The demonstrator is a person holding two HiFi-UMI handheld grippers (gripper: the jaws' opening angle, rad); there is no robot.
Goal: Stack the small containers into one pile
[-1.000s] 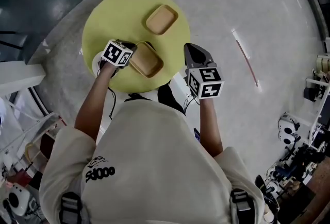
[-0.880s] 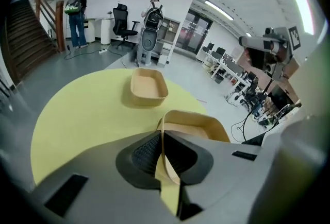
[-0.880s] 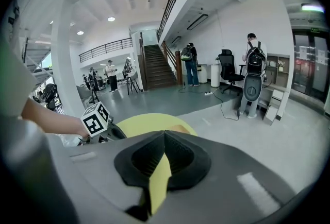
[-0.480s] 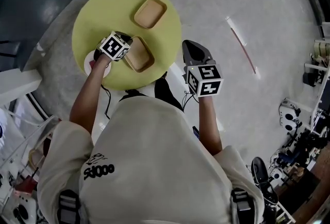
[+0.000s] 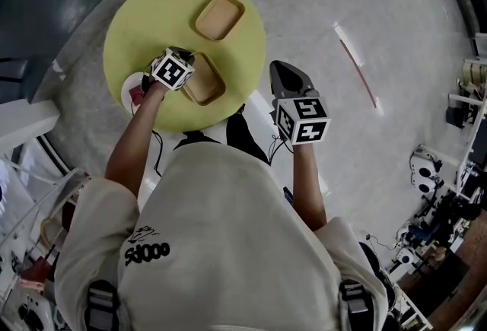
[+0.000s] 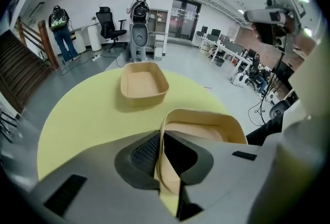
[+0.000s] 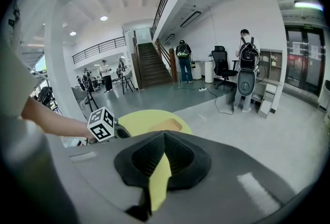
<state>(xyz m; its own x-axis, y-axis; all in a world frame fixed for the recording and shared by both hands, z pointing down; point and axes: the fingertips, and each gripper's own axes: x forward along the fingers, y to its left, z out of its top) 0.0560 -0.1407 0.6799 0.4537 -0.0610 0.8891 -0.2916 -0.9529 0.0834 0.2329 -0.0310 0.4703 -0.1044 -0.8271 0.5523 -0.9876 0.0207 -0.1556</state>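
Left tongs [image 6: 161, 138] clamped on the side wall of the near container [image 5: 205, 82], with the wall pinched between the pads. That container is on the round yellow tabletop [image 5: 133, 25], left of centre in the head view and close to the tabletop's lower edge. Can't tell if its base is fully down. Far container [image 5: 219, 16] sits above it in the frame, upright, open side up, apart from the near one. Right tongs [image 5: 288, 78] are together with nothing between them, just off the tabletop's right edge, over the grey floor [image 5: 396, 116].
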